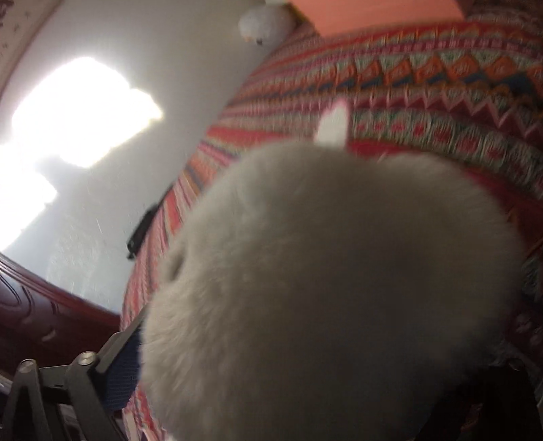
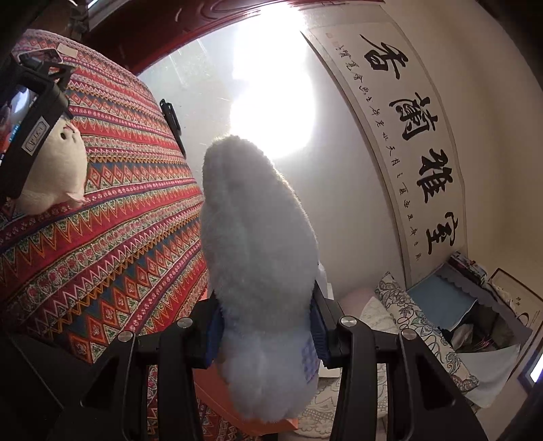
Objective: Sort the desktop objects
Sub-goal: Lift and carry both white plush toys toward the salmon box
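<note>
My right gripper [image 2: 266, 334] is shut on a grey-blue plush toy [image 2: 258, 244], held up past the table's edge, above an orange box [image 2: 220, 403]. My left gripper [image 2: 37, 112] shows at the far left of the right wrist view, clamped over a white plush toy [image 2: 57, 169] that rests on the patterned tablecloth [image 2: 118, 217]. In the left wrist view the white plush [image 1: 332, 288] fills the frame between the fingers; only the left finger [image 1: 122, 369] with its blue pad shows. Another white plush [image 1: 266, 22] sits far off beside an orange box [image 1: 373, 13].
A black pen [image 2: 173, 122] lies at the table's edge, and it also shows in the left wrist view [image 1: 141, 234]. A phone [image 2: 40, 56] and a white card [image 2: 69, 51] lie at the far corner. A calligraphy scroll [image 2: 407, 135] hangs on the wall. Cushions [image 2: 417, 325] lie below.
</note>
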`<state>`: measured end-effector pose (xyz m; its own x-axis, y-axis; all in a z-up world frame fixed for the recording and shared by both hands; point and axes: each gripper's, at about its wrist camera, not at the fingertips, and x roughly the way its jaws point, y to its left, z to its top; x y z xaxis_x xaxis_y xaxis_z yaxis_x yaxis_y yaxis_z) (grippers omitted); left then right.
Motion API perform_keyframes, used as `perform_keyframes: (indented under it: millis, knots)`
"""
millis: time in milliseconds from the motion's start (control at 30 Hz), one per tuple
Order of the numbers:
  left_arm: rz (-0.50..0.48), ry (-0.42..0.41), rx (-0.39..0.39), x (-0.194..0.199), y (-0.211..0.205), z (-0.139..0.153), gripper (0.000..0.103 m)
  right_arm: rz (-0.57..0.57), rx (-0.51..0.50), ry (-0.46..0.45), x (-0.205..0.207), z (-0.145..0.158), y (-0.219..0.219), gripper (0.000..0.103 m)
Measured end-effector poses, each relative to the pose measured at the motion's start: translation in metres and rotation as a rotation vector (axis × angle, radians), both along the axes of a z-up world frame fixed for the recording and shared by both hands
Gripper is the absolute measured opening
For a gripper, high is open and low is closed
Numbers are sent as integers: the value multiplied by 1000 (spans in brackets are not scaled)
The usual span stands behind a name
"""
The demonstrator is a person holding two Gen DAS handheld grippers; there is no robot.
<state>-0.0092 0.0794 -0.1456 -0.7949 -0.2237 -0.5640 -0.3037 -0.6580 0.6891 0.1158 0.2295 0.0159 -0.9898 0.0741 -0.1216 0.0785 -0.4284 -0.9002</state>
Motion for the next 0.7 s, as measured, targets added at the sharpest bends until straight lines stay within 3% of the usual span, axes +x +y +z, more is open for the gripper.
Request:
perform_keyframes:
  millis: [167,500,700]
  knots:
    - [20,-16,51,-1,-9,0,86,8,-7,-1,-6,3,2,46]
    - [-74,221,107,38,20,88,87,12,-6,31,-7,9,-3,46]
    - [-187,306,110,25,60,130,87,-43,-13,82,-17,20,14,46]
